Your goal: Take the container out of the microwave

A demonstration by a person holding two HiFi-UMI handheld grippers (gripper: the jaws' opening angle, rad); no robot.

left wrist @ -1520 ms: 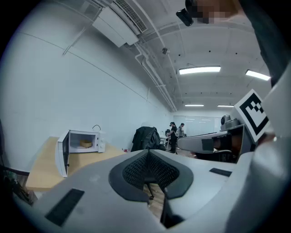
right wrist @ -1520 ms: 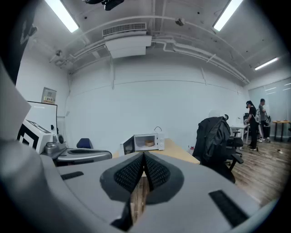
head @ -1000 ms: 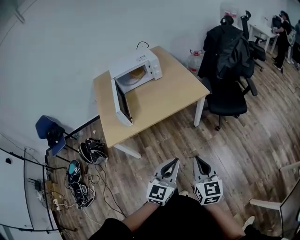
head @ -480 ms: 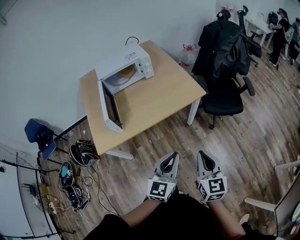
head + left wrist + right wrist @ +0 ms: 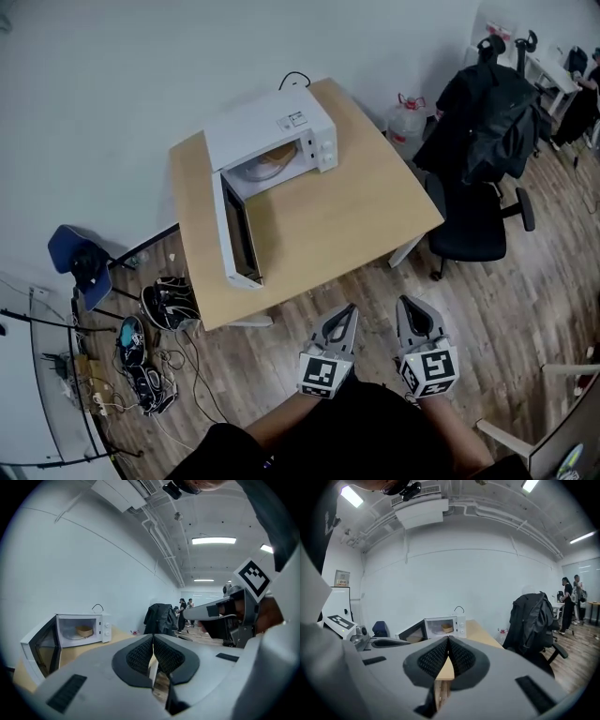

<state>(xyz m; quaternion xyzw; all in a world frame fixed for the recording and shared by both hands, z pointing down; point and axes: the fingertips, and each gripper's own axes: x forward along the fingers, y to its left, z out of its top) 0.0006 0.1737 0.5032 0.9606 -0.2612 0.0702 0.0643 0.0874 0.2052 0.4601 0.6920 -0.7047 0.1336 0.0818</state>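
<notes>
Container (image 5: 276, 158) sits inside the open microwave (image 5: 281, 120), well ahead of the left gripper (image 5: 348, 310) and right gripper (image 5: 406, 306), both clenched empty

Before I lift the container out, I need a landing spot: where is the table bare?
The table is bare in front of the microwave, from its open door across to the edge by the black chair. The container sits inside. Tight: the strip left of the door, and the floor there is littered with cables and shoes.
</notes>
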